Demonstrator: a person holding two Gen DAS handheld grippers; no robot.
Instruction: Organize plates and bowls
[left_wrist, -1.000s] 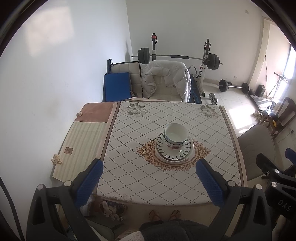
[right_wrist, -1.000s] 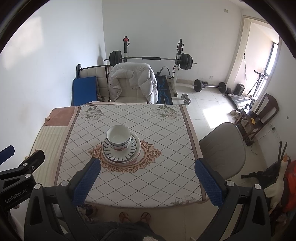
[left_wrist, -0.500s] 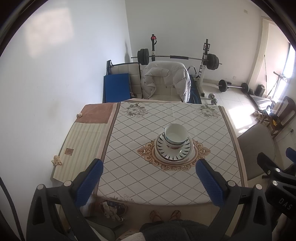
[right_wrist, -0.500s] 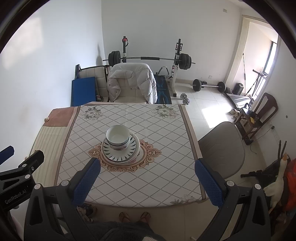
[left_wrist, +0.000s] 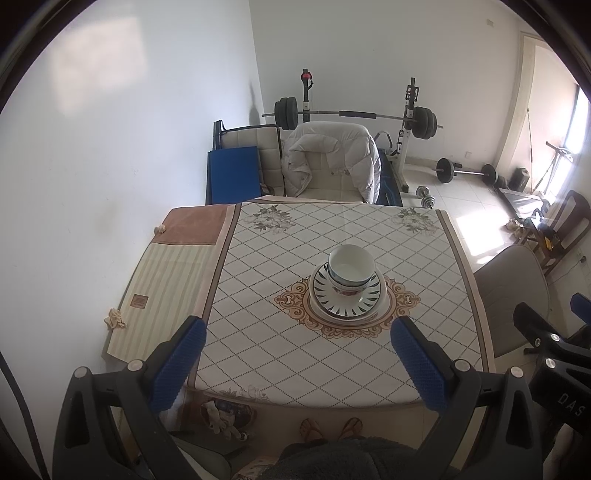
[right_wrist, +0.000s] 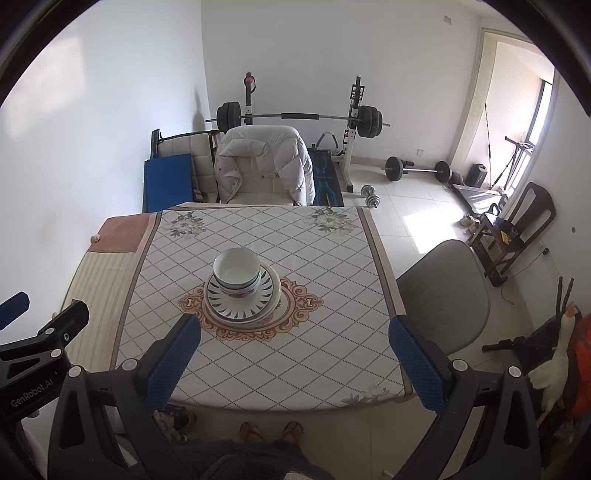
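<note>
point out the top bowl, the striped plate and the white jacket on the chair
top bowl (left_wrist: 351, 263), left wrist view, on its white inside
striped plate (left_wrist: 373, 295), left wrist view, on its striped rim right of the bowls
white jacket (right_wrist: 284, 155), right wrist view, on the puffy shoulder draped over the chair back

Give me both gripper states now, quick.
Left gripper: open, holding nothing.
Right gripper: open, holding nothing.

Both cams high, facing table (left_wrist: 332, 354).

White-walled room (left_wrist: 147, 110), barbell rack (left_wrist: 354, 115).
</note>
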